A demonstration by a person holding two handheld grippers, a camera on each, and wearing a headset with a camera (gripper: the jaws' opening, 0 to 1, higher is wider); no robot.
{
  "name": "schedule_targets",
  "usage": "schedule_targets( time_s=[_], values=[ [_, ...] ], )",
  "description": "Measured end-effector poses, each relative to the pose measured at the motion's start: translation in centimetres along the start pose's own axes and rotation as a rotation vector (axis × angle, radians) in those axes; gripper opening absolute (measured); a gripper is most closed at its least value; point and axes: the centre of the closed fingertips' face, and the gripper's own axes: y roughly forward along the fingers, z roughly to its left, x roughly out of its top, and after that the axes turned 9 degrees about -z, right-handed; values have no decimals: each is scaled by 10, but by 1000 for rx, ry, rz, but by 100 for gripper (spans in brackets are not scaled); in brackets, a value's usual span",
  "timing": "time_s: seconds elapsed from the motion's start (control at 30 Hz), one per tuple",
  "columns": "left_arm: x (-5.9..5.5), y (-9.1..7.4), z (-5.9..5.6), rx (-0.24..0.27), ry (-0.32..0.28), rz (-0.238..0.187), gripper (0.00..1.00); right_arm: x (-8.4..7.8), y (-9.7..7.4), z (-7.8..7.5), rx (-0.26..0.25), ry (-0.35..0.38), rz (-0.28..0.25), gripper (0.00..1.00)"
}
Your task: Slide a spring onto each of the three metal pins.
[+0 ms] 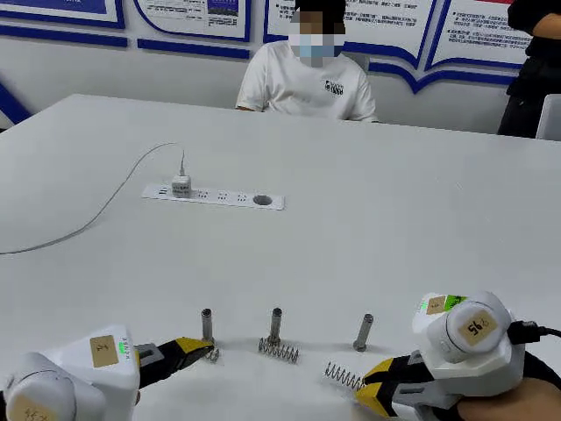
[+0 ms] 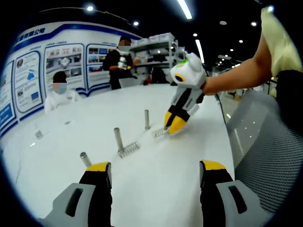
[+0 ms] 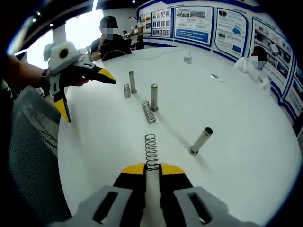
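Three metal pins stand upright in a row near the table's front edge: left pin (image 1: 207,322), middle pin (image 1: 276,324), right pin (image 1: 364,331). A short spring (image 1: 213,354) lies at the left pin's foot. A longer spring (image 1: 279,350) lies against the middle pin. My right gripper (image 1: 372,386) is shut on the near end of a third spring (image 3: 151,150), which lies flat on the table in front of the right pin (image 3: 201,140). My left gripper (image 2: 155,172) is open and holds nothing, its tips close to the left pin (image 2: 85,159).
A white power strip (image 1: 215,196) with a plugged-in charger (image 1: 181,185) and a cable lies mid-table. A person in a white shirt (image 1: 307,79) sits at the far side. A mesh chair (image 2: 265,142) stands behind the near edge.
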Motion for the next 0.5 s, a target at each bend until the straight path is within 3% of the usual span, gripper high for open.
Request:
schedule_targets(
  time_s=[0.23, 0.5],
  values=[
    [2, 21, -9, -63, 29, 2, 69, 11, 1, 24, 87, -55, 12, 11],
    [5, 33, -16, -105, 63, 6, 55, 24, 4, 47, 166, -122, 18, 12]
  ],
)
